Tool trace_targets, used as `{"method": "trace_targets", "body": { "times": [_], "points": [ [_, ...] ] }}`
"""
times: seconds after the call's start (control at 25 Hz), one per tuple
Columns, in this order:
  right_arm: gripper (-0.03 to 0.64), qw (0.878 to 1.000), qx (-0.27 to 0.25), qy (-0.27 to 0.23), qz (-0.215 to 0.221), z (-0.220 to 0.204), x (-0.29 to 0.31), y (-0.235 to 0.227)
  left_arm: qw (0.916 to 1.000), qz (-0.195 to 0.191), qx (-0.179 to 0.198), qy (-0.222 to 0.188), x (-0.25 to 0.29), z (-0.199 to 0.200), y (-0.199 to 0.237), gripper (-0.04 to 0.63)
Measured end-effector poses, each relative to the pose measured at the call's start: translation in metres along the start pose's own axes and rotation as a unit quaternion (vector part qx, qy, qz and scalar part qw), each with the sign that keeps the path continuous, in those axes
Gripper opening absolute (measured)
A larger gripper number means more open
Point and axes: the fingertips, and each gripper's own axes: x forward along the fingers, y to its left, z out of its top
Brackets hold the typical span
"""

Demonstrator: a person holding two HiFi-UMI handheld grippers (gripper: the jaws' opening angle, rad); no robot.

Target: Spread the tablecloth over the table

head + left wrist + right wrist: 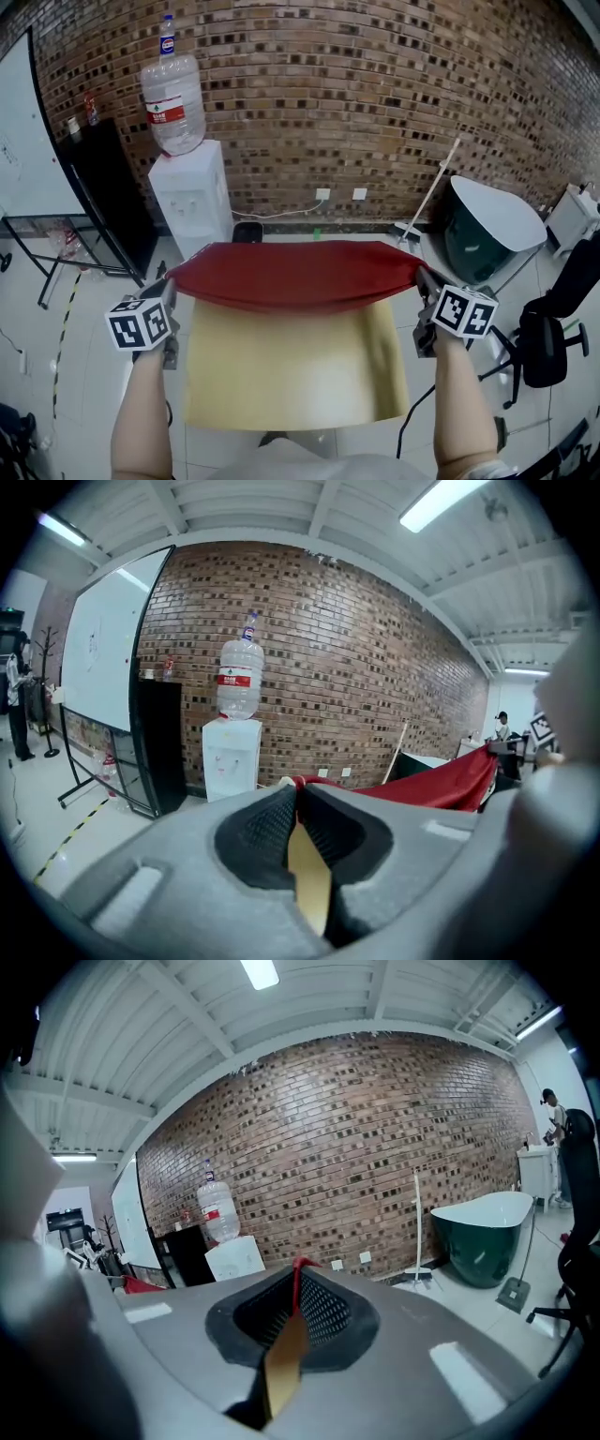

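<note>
My left gripper and right gripper each have their jaws clamped on a corner of the cloth. It hangs stretched between them in mid-air, red face up, with the yellow underside sagging toward me at 6 o'clock. It looks light and limp, so I judge corner grips suit it, though slack may billow. There's open floor ahead, with the dispenser at 11, tub at 2 and chair at 3. I cannot make out the bench.
</note>
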Motion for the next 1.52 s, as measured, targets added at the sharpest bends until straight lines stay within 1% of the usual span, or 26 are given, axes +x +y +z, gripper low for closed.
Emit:
{"method": "trace_targets", "body": {
  "times": [0.28,0.72,0.96,1.12,1.28,1.52],
  "points": [
    [0.008,1.000,0.009,0.020,-0.003,-0.064,-0.056,-0.009,0.9998,0.003,-0.017,0.008,-0.055,-0.061,-0.017,0.023],
    [0.008,0.998,-0.006,0.054,-0.011,-0.139,-0.120,-0.014,0.9977,0.022,-0.034,0.054,-0.111,-0.153,-0.022,0.025],
    [0.008,0.997,-0.004,0.080,-0.024,-0.186,-0.144,-0.027,0.9959,0.036,-0.035,0.075,-0.129,-0.197,-0.022,0.024],
    [0.008,0.994,-0.008,0.101,-0.034,-0.220,-0.158,-0.031,0.9943,0.035,-0.041,0.092,-0.141,-0.232,-0.022,0.025],
    [0.008,0.992,-0.007,0.119,-0.041,-0.244,-0.170,-0.034,0.9922,0.041,-0.050,0.106,-0.151,-0.257,-0.019,0.024],
    [0.008,0.985,-0.008,0.165,-0.060,-0.292,-0.176,-0.049,0.9884,0.041,-0.066,0.130,-0.152,-0.294,-0.019,0.025]
  ]
}}
